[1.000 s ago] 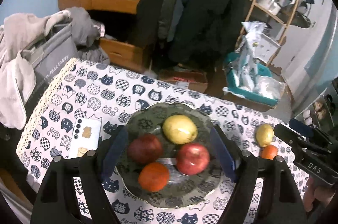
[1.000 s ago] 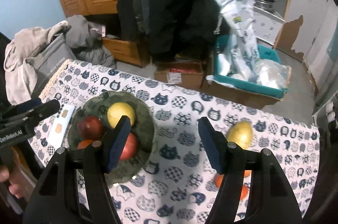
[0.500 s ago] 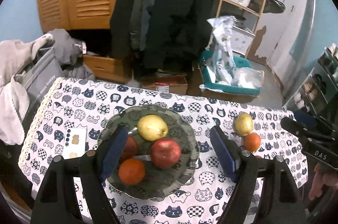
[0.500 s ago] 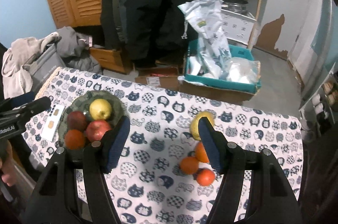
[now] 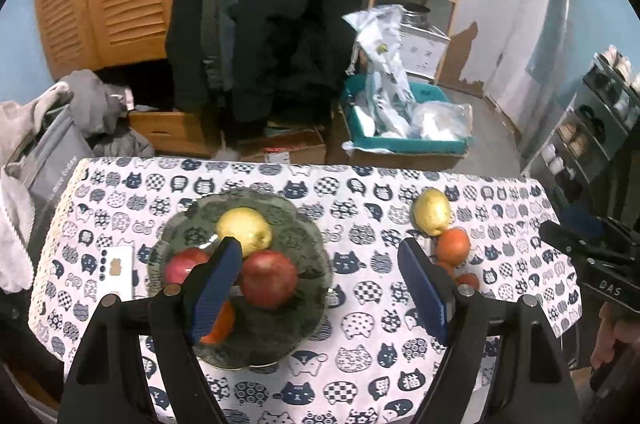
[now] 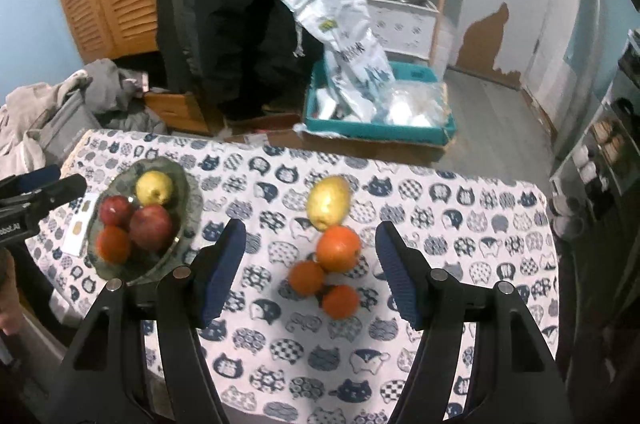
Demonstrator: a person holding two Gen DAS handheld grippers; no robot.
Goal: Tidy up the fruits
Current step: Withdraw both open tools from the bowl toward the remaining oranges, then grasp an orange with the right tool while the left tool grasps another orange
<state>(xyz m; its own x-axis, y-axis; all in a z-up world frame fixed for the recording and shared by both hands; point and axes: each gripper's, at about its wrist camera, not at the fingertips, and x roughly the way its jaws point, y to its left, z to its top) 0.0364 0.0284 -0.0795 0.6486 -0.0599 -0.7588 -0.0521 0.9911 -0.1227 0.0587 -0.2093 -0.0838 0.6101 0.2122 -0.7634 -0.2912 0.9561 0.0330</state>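
Both cameras have drawn back from the table since the earlier frames, so the tabletop now spans each view and the loose fruit has come into sight.

Left wrist view: the left gripper (image 5: 320,278) hangs above the cat-print tablecloth (image 5: 360,192), jaws well apart, nothing between the pads and nothing touched. Under its left finger sits the dark glass bowl (image 5: 312,252), holding a yellow pear (image 5: 244,230), two red apples, the nearer one (image 5: 269,278) in full view, and an orange partly hidden behind the finger. A white phone (image 5: 116,272) lies just beside the bowl. The right gripper's black body enters at the frame's right edge.

Right wrist view: the right gripper (image 6: 310,270) likewise stands apart and empty, raised above the cloth. Framed between its fingers lie the fruits still outside the bowl: a second yellow pear (image 6: 329,202), a large orange (image 6: 339,248) touching it, and two smaller oranges (image 6: 306,277) (image 6: 341,301) close by.

Judged progress: roughly half; four fruits are in the bowl, four remain on the cloth.
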